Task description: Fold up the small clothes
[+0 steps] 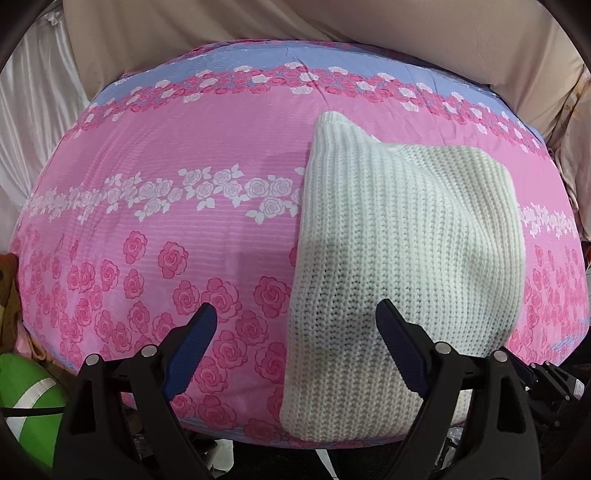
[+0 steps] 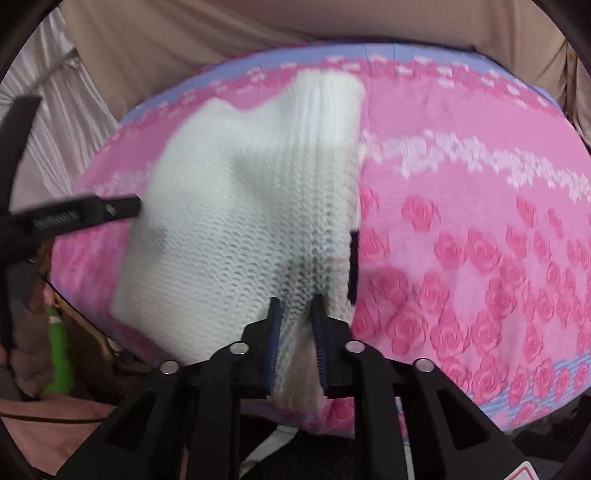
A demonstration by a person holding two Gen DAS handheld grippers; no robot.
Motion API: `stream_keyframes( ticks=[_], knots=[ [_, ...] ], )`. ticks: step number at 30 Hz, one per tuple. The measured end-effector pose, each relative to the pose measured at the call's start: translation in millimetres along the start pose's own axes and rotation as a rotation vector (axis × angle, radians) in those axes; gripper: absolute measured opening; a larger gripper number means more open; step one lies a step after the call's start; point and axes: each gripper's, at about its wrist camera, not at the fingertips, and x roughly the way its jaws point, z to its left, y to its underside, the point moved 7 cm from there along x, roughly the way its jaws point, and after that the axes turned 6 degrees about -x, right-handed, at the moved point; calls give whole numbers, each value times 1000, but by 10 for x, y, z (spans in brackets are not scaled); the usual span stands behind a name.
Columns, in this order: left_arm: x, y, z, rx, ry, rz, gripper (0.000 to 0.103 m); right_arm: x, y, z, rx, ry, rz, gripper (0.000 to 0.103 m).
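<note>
A white knitted garment (image 1: pixel 402 258) lies on the pink rose-patterned cover (image 1: pixel 184 229), its near edge hanging over the front. My left gripper (image 1: pixel 295 325) is open and empty; its right finger is over the garment's near left part, its left finger over the cover. In the right wrist view the garment (image 2: pixel 240 206) is partly lifted. My right gripper (image 2: pixel 295 310) is shut on the garment's near right edge, holding a bunched fold between its pads. The left gripper's finger (image 2: pixel 92 214) shows at the garment's left side.
Beige fabric (image 1: pixel 332 22) rises behind the covered surface and white satin cloth (image 1: pixel 33 122) hangs at the left. A green object (image 1: pixel 26 402) lies off the front left edge. The cover's front edge drops to a dark floor.
</note>
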Motion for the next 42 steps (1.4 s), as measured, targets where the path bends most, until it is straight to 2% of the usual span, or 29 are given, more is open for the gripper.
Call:
stream_keyframes(
  ticks=[4,6,8,11,13,15,17,19,20,22,23,24,25,26,27,28,30,31,33,34,36,38,39,40,42],
  knots=[
    [-24,19,-18,12,0,-6,85,-280,-106,63,-4,-22,-87,13],
    [-6,37,-31,15,1,2,85,-111,-31,40,-15,-16,-39,15],
    [34,71,-49,15,11,25,85,83,89,-13,-12,-5,19,12],
    [133,170,-52,18,36,86,85,-88,40,-20,16,-24,-20,13],
    [138,200,-4,-10,52,99,85,-236,-73,-36,27,-33,-62,19],
    [15,97,38,-58,90,40,85,-345,-248,-94,45,-60,-112,28],
    [-74,-59,27,-87,114,-8,86,-317,-409,-188,63,-69,-134,43],
    [-15,-164,-7,-115,128,7,91,-173,-545,-261,65,-89,-120,45],
    [118,-221,-54,-136,163,46,91,-63,-612,-299,58,-92,-109,45],
    [366,-285,-76,-160,141,79,89,154,-698,-334,50,-109,-90,45],
    [450,-289,-93,-161,144,83,84,233,-707,-331,50,-125,-78,35],
    [524,-304,-123,-160,170,92,62,280,-723,-321,46,-138,-73,25],
    [549,-312,-156,-162,198,105,54,263,-764,-292,25,-131,-87,20],
    [484,-350,-174,-165,197,89,48,129,-837,-224,-15,-116,-134,18],
    [373,-393,-200,-154,205,55,38,-23,-903,-156,-44,-112,-184,18],
    [237,-438,-217,-133,202,1,33,-174,-966,-99,-71,-105,-231,18],
    [117,-513,-238,-103,153,-62,34,-252,-1047,-68,-112,-81,-269,18],
    [171,-524,-239,-92,116,-63,38,-114,-1026,-105,-114,-74,-232,21],
    [393,-486,-229,-86,106,8,41,384,-854,-250,-90,-50,-60,24],
    [430,-468,-198,-97,107,25,44,428,-801,-313,-45,-71,-60,27],
    [306,-415,-153,-125,153,27,47,238,-789,-343,20,-102,-95,30],
    [147,-324,-107,-120,171,25,62,44,-722,-356,42,-83,-110,48],
    [66,-260,-79,-122,189,18,73,-30,-640,-358,51,-82,-103,52],
    [8,-184,-52,-122,203,11,81,-60,-549,-354,58,-89,-84,55],
    [2,41,-46,-95,215,37,85,-22,-349,-323,66,-100,-30,55]
  ],
)
